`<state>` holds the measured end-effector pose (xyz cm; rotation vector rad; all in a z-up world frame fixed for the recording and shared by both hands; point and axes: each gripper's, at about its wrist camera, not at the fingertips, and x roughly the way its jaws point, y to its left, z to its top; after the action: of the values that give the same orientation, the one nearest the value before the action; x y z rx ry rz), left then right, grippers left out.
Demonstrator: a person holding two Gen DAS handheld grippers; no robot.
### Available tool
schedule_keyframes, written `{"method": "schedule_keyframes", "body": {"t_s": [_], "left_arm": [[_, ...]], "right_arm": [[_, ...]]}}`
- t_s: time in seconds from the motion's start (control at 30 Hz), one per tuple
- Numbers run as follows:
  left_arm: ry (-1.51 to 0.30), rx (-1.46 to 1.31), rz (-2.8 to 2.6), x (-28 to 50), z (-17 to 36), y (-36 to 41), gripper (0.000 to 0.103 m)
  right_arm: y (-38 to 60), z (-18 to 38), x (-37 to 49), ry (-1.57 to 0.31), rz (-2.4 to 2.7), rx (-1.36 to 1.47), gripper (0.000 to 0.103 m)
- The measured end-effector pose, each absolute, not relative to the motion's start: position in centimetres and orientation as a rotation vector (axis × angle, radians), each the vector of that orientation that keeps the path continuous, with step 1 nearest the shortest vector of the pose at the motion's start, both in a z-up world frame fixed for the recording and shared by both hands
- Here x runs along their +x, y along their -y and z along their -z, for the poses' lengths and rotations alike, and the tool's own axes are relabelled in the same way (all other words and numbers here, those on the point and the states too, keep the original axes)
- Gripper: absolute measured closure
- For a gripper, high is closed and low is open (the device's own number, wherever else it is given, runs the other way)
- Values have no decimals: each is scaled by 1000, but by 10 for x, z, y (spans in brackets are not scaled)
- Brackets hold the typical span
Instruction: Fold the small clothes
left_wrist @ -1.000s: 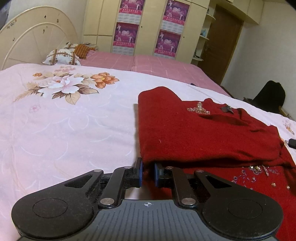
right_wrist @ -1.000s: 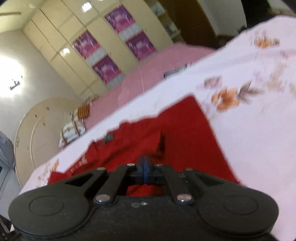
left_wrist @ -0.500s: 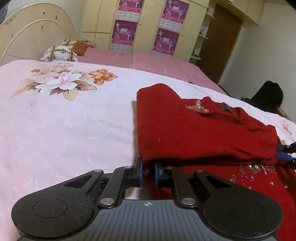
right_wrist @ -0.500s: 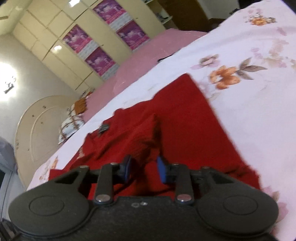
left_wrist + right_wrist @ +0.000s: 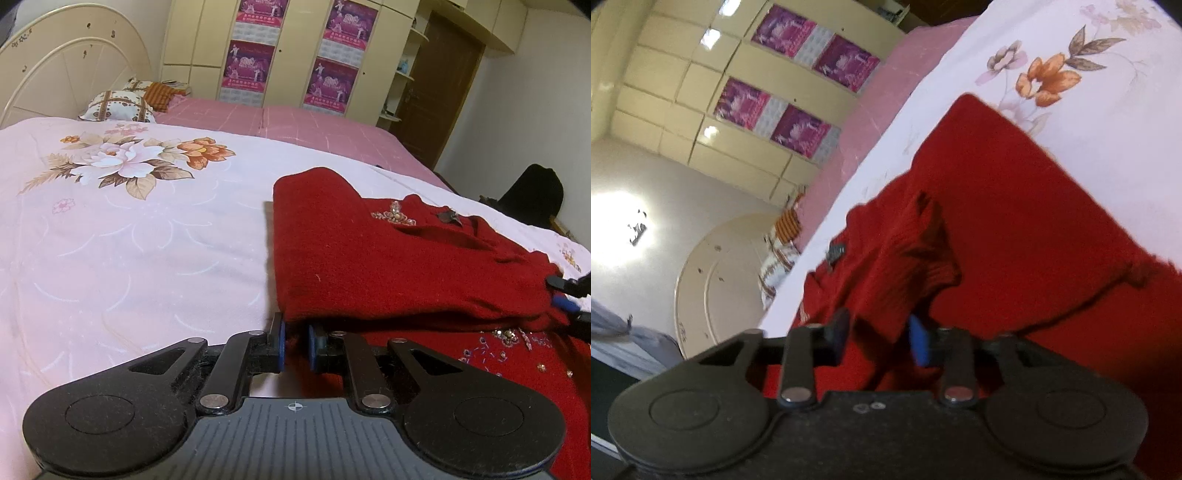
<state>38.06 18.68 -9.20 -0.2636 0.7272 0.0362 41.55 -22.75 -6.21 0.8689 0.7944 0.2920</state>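
A red knit sweater (image 5: 369, 258) with bead trim lies partly folded on the pink floral bedsheet (image 5: 129, 258). My left gripper (image 5: 296, 339) is shut on the sweater's near left edge, with red fabric pinched between its blue pads. In the right wrist view the sweater (image 5: 1015, 221) fills the middle, and its ribbed cuff bunches between the fingers of my right gripper (image 5: 879, 336). Those jaws are closing on the cuff. The right gripper (image 5: 559, 293) also shows at the sweater's right edge in the left wrist view.
The bed runs back to a round cream headboard (image 5: 74, 74) with patterned pillows (image 5: 114, 107). Cream wardrobes with purple posters (image 5: 288, 55) and a brown door (image 5: 443, 92) stand behind. A black bag (image 5: 532, 199) sits beyond the bed's right side.
My right gripper rolled, sank toward the sweater, opened from shut, then narrowed around the ribbed cuff. Its tips came into the left wrist view at the right edge. The left gripper stayed put.
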Motion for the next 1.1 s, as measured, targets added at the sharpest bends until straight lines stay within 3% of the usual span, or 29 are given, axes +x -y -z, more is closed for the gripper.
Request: {"method": "schedule_keyframes", "body": {"t_s": [0.07, 0.27, 0.47, 0.6, 0.67, 1.1], "left_arm": [[-726, -263, -38, 381, 92, -187, 91], [-729, -262, -39, 382, 91, -187, 91], [-745, -234, -44, 385, 90, -184, 91], [-744, -236, -44, 385, 90, -183, 91], [-744, -235, -45, 384, 90, -183, 91], [-728, -241, -48, 367, 79, -193, 90]], "right_arm": [[228, 52, 409, -737, -297, 826, 98], [227, 25, 393, -647, -266, 643, 98], [234, 55, 398, -741, -187, 581, 98], [235, 52, 400, -727, -180, 589, 90], [235, 50, 400, -715, -206, 572, 97], [235, 54, 398, -721, -195, 490, 98]]}}
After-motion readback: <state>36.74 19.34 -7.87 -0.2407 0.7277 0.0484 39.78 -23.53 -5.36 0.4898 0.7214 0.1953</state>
